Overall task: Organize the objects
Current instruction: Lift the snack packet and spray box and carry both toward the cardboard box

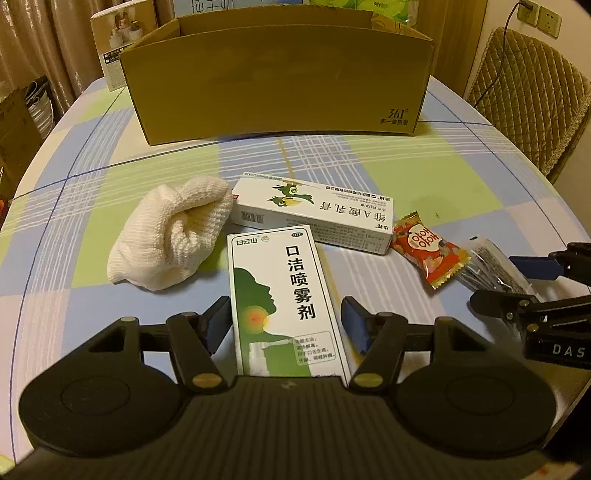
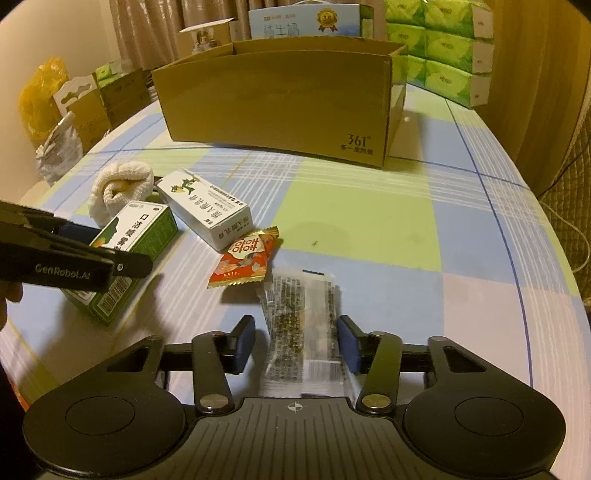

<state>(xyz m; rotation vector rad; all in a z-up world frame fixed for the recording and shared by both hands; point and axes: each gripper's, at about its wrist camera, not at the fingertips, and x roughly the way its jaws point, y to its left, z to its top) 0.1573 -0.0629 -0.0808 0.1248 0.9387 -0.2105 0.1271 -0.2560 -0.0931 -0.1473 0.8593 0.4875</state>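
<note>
A green and white spray box (image 1: 280,295) lies flat on the table between the open fingers of my left gripper (image 1: 288,328); it also shows in the right wrist view (image 2: 129,254). A clear packet of dark snack (image 2: 303,325) lies between the open fingers of my right gripper (image 2: 295,343), which shows in the left wrist view (image 1: 517,280) around the same packet (image 1: 487,269). A white ointment box (image 1: 314,210), a red candy packet (image 1: 428,251) and a rolled white cloth (image 1: 170,232) lie nearby. An open cardboard box (image 1: 277,81) stands behind.
The table has a checked blue and green cloth (image 1: 424,173). A padded chair (image 1: 528,96) stands at the right. Green tissue packs (image 2: 443,48), a milk carton (image 2: 303,18) and small boxes (image 2: 96,99) crowd the far edge.
</note>
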